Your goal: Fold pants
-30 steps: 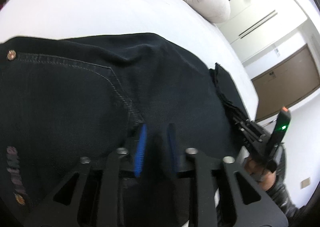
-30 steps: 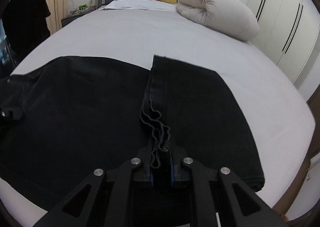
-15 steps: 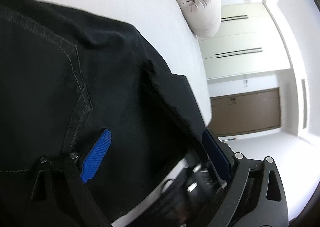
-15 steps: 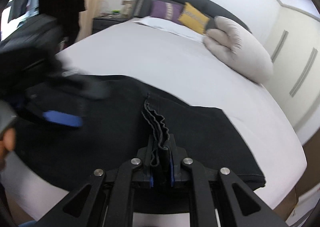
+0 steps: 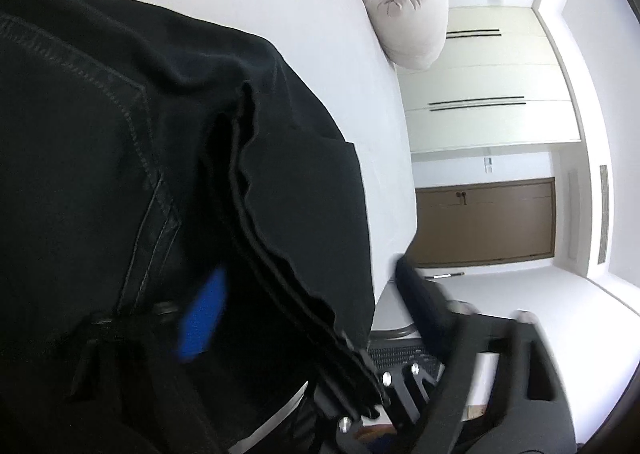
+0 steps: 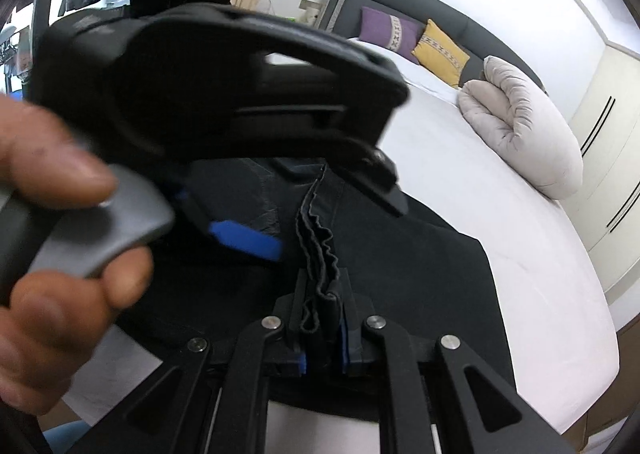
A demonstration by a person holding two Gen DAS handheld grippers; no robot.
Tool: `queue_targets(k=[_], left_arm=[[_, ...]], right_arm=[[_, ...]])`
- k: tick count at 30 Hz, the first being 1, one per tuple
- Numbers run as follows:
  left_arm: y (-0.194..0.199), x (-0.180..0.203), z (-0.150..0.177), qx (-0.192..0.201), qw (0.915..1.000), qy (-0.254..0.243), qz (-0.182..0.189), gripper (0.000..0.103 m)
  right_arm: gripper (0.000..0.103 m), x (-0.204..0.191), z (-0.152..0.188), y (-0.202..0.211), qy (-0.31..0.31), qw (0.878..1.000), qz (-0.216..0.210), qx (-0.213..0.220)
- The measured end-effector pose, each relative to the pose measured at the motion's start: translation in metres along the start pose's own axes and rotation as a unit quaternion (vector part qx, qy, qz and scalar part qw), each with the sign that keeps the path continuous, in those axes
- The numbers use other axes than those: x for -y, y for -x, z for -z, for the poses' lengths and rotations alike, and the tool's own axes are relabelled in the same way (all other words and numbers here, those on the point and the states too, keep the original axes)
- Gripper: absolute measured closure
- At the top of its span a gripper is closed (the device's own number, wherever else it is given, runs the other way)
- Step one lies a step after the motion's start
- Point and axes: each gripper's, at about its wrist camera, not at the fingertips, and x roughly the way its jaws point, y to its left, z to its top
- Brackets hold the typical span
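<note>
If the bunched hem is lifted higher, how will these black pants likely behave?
Probably floppy: the black pants ripple where the right gripper pinches their stacked hems. Likely fairly heavy, denim-like cloth with thick stitched seams. They would drag across the white bed rather than slide freely.

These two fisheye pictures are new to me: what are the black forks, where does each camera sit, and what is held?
A person works with a hand-held gripper in each hand; a camera on each looks along its two fingers. The right hand-held gripper is shut on the bunched hems of black pants that lie on a white bed. Its view also shows the person's hand and the left hand-held gripper, whose jaws are closing around the same hems, not yet pressing. A rolled duvet lies further back.
</note>
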Motion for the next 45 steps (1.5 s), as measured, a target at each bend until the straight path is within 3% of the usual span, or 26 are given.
queue_targets(k=[1,2,7,10,14,21,22,24,25,26,27,29,30,34,37,42,45], left_arm=[[-0.002,-0.001,-0.002,-0.006,1.0,0.003,-0.003,0.063],[-0.003,-0.001,-0.004,-0.011,0.9999,0.002,-0.008,0.07],[-0.002,0.012,-0.015,-0.02,0.9991,-0.029,-0.022,0.085],[0.005,0.018,-0.021,-0.018,0.9977,-0.051,-0.04,0.09],[0.013,0.004,-0.025,-0.009,0.9974,-0.041,-0.059,0.09],[0.025,-0.032,-0.019,0.004,0.9951,-0.016,-0.098,0.09],[0.029,-0.03,-0.016,0.008,0.9939,-0.02,-0.108,0.09],[0.039,-0.023,-0.008,0.021,0.99,-0.034,-0.135,0.09],[0.047,-0.018,-0.004,0.03,0.9869,-0.046,-0.152,0.09],[0.05,-0.014,0.0,0.035,0.984,-0.056,-0.165,0.09],[0.054,-0.011,0.003,0.04,0.9819,-0.065,-0.173,0.09],[0.059,0.0,0.007,0.053,0.9783,-0.085,-0.181,0.09],[0.058,0.008,0.008,0.058,0.9756,-0.105,-0.184,0.09],[0.037,0.038,0.02,0.041,0.9618,-0.186,-0.197,0.09],[0.007,0.034,0.034,0.001,0.9457,-0.22,-0.24,0.09],[0.007,0.025,0.046,0.003,0.9387,-0.244,-0.244,0.09],[0.005,0.024,0.045,-0.001,0.9378,-0.244,-0.247,0.09]], right_arm=[[0.09,-0.001,-0.001,0.002,0.0,1.0,0.0,0.001],[0.09,-0.002,-0.004,0.004,0.001,1.0,0.003,0.004],[0.09,0.001,-0.008,0.006,0.01,1.0,0.013,0.006],[0.09,0.001,-0.011,0.007,0.015,1.0,0.014,0.012],[0.09,-0.007,-0.009,-0.007,0.025,1.0,0.003,0.003],[0.086,-0.02,0.011,-0.045,0.02,0.998,-0.023,-0.054],[0.083,-0.019,0.011,-0.042,0.017,0.998,-0.026,-0.049],[0.05,-0.007,0.007,-0.035,0.003,0.998,-0.049,-0.047],[0.042,0.002,0.008,-0.029,-0.012,0.996,-0.071,-0.047],[0.035,0.01,0.01,-0.021,-0.032,0.994,-0.098,-0.046],[0.035,0.019,0.012,-0.017,-0.048,0.99,-0.12,-0.048],[0.036,0.047,0.019,-0.009,-0.104,0.976,-0.18,-0.064],[0.043,0.067,0.023,-0.006,-0.145,0.965,-0.206,-0.069],[0.058,0.162,0.038,-0.013,-0.288,0.913,-0.281,-0.071],[0.067,0.214,0.045,-0.025,-0.35,0.879,-0.32,-0.057],[0.084,0.281,0.042,-0.08,-0.41,0.843,-0.34,-0.07],[0.087,0.304,0.041,-0.132,-0.441,0.814,-0.366,-0.095]])
